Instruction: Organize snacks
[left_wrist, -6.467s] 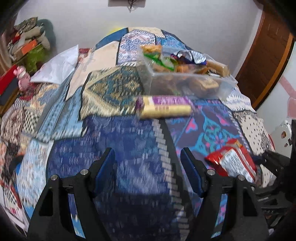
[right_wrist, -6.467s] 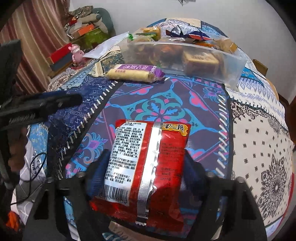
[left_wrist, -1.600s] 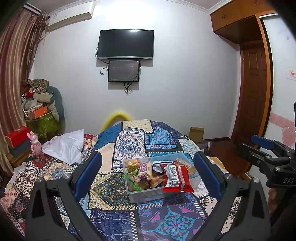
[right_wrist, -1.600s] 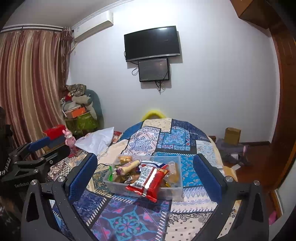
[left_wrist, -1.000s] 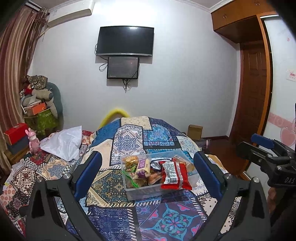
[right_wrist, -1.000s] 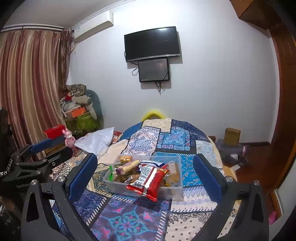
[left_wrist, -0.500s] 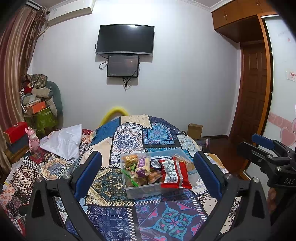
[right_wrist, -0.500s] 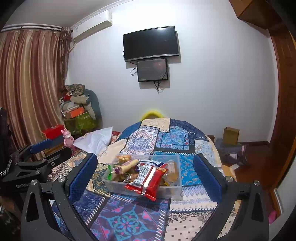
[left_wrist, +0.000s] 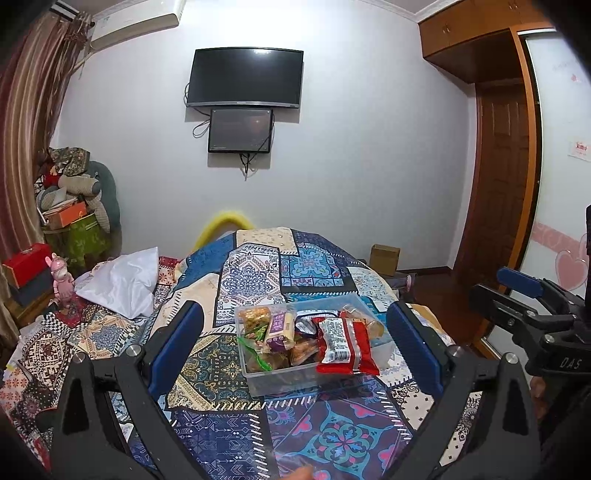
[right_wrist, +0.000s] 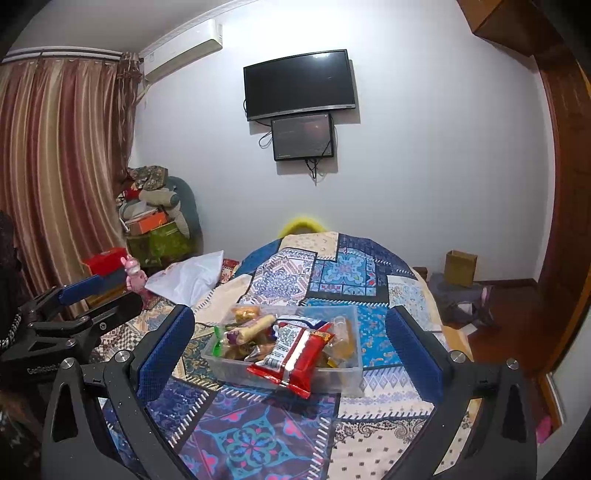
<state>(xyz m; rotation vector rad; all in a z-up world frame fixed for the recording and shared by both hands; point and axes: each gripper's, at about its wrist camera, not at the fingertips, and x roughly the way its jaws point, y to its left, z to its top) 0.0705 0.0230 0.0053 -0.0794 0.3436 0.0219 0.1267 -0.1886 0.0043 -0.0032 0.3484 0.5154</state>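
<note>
A clear plastic bin (left_wrist: 280, 384) sits mid-table on the patchwork cloth, filled with several snacks. A red snack packet (left_wrist: 345, 345) lies on top at its right side and hangs over the front rim; it also shows in the right wrist view (right_wrist: 293, 350). A purple-and-yellow bar (left_wrist: 279, 326) lies inside the bin. My left gripper (left_wrist: 293, 343) is open and empty, held back above the table. My right gripper (right_wrist: 290, 347) is open and empty too, also held back from the bin (right_wrist: 343, 380).
The round table (left_wrist: 229, 435) carries a patterned patchwork cloth. A white bag (left_wrist: 122, 280) lies at the far left. Boxes, a pink toy (left_wrist: 61, 277) and clutter stand left of the table. A wooden door (left_wrist: 495, 192) is at the right.
Earlier the red packet was in my right gripper and the purple bar lay on the table; both now lie in the bin. In the last second the views barely shift.
</note>
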